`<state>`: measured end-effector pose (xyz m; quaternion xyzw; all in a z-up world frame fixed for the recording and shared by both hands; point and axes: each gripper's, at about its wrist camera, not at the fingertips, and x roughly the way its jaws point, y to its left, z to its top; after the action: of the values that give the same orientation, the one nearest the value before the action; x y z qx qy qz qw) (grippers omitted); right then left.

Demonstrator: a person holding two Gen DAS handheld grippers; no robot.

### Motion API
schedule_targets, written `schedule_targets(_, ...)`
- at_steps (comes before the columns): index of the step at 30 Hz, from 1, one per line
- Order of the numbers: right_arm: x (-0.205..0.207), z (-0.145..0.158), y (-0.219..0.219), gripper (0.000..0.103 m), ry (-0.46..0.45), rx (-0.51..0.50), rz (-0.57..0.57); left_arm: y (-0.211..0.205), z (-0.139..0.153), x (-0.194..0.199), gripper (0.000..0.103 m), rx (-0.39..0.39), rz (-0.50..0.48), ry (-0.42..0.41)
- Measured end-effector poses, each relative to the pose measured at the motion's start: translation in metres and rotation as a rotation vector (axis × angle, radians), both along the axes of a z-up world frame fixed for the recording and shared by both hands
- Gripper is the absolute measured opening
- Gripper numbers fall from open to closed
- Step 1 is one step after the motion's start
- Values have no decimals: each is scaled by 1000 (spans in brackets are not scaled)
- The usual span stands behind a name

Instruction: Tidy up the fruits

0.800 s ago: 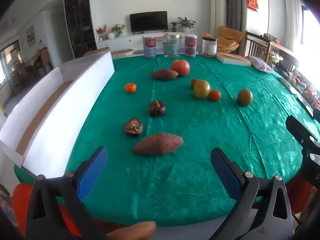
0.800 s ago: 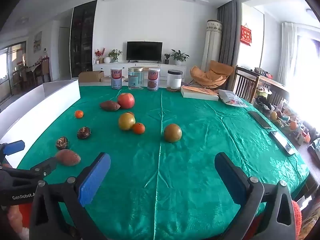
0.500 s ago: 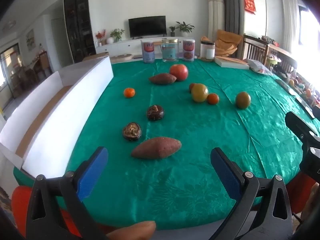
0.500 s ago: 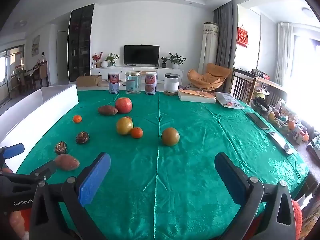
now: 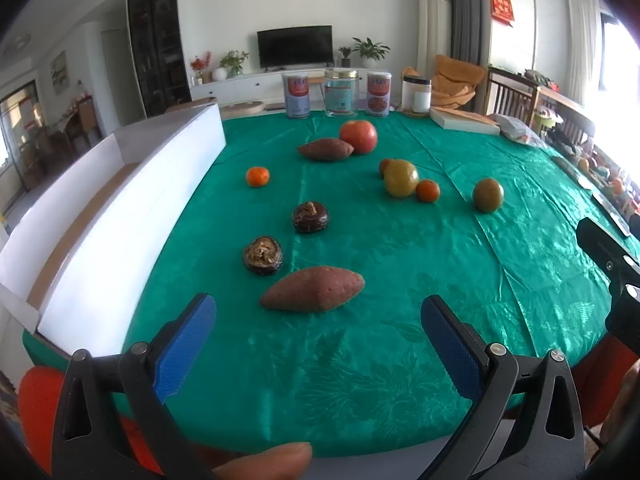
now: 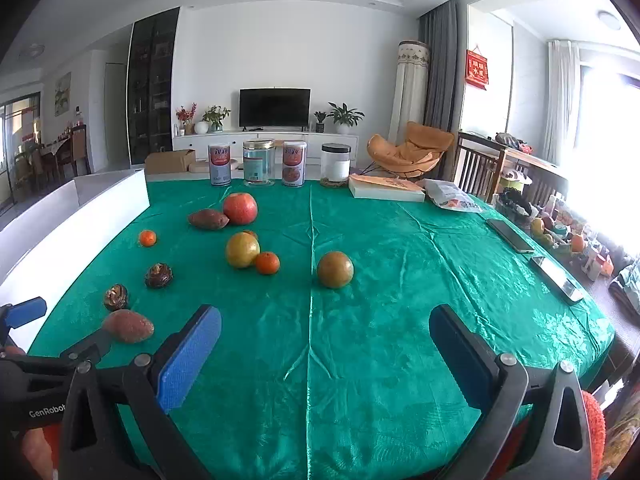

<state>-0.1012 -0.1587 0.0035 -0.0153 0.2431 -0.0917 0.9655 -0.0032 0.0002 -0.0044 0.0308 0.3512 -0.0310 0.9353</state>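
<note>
Both blue-padded tongs, left [image 5: 318, 330] and right [image 6: 325, 344], gape wide and empty above the green-clothed table [image 6: 400, 280], where a reddish-brown sweet potato [image 5: 313, 289] lies just beyond the left pair.

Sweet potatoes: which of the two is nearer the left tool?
The near sweet potato, lying just ahead of the open left tool beside a dark mushroom. The other sweet potato lies far back, against the red apple.

Daylight floods from the blown-out window [image 6: 608, 152] on my right; the glossy green tablecloth [image 5: 380, 248] glares, edges bend and darken.
</note>
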Motion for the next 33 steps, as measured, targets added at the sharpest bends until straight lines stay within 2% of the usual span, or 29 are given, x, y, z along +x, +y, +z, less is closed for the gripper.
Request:
schedule_targets(22,-5,4,1,103,-25,3,-4,4,6,-2,103,-6,10,-16)
schedule_targets(33,-7,10,-4,103,-37,26,-9,6,16,-5,103,-20,17,-52)
